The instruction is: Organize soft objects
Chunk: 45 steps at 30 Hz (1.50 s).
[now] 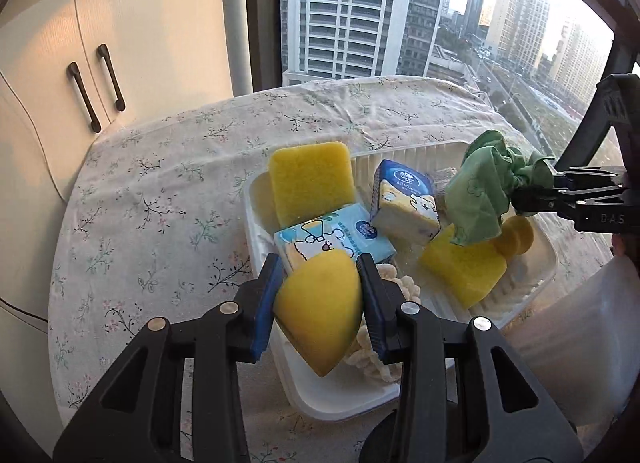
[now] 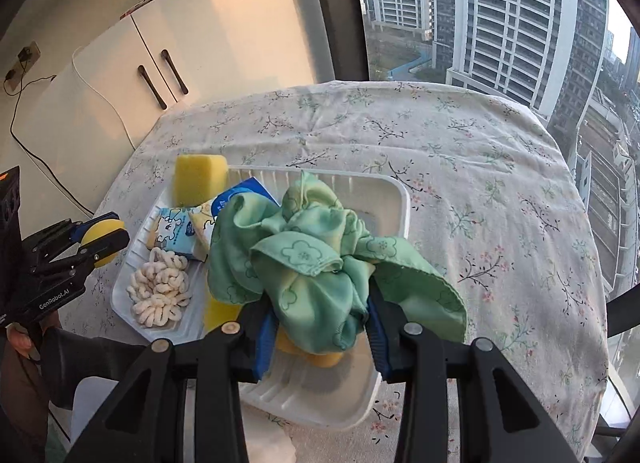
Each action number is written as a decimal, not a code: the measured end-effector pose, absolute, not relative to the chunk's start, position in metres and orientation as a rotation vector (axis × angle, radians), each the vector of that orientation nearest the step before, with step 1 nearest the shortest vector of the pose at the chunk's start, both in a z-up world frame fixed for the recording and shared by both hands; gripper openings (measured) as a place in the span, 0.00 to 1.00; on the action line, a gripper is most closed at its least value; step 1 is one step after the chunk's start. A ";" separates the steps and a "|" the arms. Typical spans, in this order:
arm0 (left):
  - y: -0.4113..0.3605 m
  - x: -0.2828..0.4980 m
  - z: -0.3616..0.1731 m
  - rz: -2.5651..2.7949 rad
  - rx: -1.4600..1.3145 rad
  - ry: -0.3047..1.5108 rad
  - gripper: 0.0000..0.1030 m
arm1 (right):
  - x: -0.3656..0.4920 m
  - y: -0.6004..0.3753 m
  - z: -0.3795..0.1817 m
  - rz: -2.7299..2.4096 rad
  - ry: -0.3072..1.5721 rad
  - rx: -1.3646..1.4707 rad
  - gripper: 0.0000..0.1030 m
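Observation:
My left gripper (image 1: 320, 295) is shut on a rounded yellow sponge (image 1: 320, 315), held over the near end of a white tray (image 1: 340, 403). In the right wrist view the same gripper (image 2: 100, 241) shows at the left with that sponge (image 2: 98, 233) between its jaws. My right gripper (image 2: 320, 327) is shut on a crumpled green cloth (image 2: 312, 259), which hangs above the tray (image 2: 320, 403); from the left wrist that cloth (image 1: 484, 191) dangles at the right. In the tray lie flat yellow sponges (image 1: 310, 183), two tissue packs (image 1: 404, 201) and a cream chenille piece (image 2: 160, 291).
The round table (image 2: 480, 183) wears a floral cloth. A white cabinet (image 1: 100, 63) with dark handles stands behind it at the left, and a window with tower blocks runs behind. A translucent white container (image 1: 580, 343) sits at the right, close to the tray.

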<state>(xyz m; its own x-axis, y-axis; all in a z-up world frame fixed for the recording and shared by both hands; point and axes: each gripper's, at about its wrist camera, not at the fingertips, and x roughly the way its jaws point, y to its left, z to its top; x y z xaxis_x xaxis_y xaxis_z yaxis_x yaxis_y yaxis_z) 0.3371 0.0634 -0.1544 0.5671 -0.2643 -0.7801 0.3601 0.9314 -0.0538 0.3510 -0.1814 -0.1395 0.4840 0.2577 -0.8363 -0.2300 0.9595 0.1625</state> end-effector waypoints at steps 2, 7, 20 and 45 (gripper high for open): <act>0.060 0.339 -0.161 -0.380 0.116 0.910 0.35 | 0.357 -0.177 -0.145 0.312 1.036 0.019 0.41; 0.062 0.345 -0.173 -0.407 0.073 0.937 0.37 | 0.369 -0.173 -0.160 0.321 1.073 0.019 0.41; 0.050 0.353 -0.176 -0.441 0.066 1.050 0.65 | 0.372 -0.175 -0.165 0.314 1.097 0.038 0.47; 0.131 0.295 -0.125 -0.177 -0.083 0.901 0.65 | 0.318 -0.227 -0.125 0.117 1.049 0.118 0.74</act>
<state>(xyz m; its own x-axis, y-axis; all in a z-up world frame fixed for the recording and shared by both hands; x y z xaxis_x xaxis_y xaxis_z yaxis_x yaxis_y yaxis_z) 0.2951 0.1306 -0.1255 0.6077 -0.1882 -0.7716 0.1186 0.9821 -0.1461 0.3181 -0.2267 -0.1250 0.4936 0.1527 -0.8562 -0.0400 0.9874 0.1530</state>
